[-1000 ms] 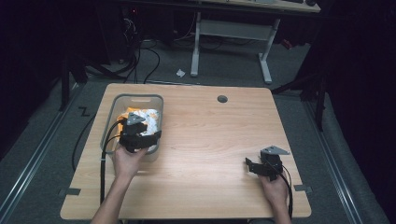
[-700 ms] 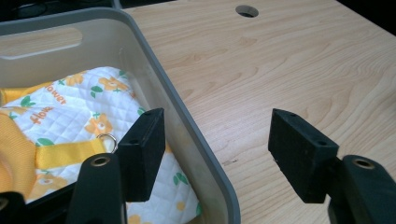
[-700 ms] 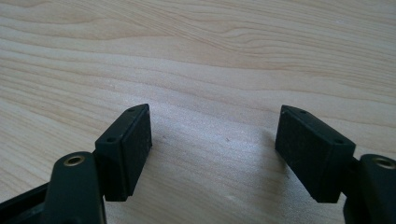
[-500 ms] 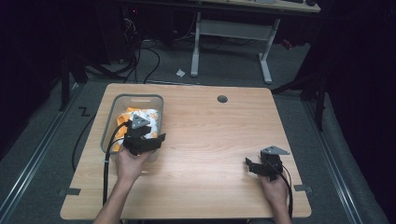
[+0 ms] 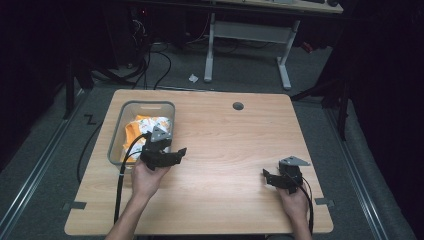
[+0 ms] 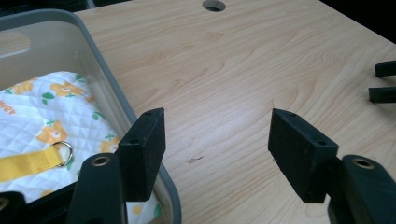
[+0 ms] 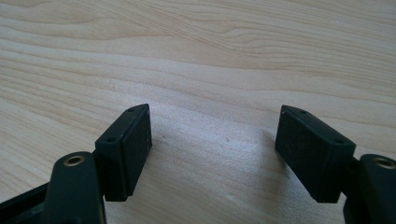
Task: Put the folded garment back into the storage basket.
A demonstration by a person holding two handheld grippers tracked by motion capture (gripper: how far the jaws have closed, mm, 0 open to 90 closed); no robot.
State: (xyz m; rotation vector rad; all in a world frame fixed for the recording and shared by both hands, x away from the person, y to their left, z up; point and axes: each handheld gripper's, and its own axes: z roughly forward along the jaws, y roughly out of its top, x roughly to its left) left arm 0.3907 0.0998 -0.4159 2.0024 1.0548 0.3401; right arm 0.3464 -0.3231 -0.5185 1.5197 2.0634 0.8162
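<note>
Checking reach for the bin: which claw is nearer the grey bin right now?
Left. The left claw sits open at the grey bin's near right corner, over its rim, beside the flowered quilted cloth. The right claw rests open on bare table far across.

1. You work at a light wooden table point(image 5: 225, 150) with a round cable hole point(image 5: 238, 106) near its far edge.
2. A grey bin point(image 5: 118, 131) stands at its left side.
</note>
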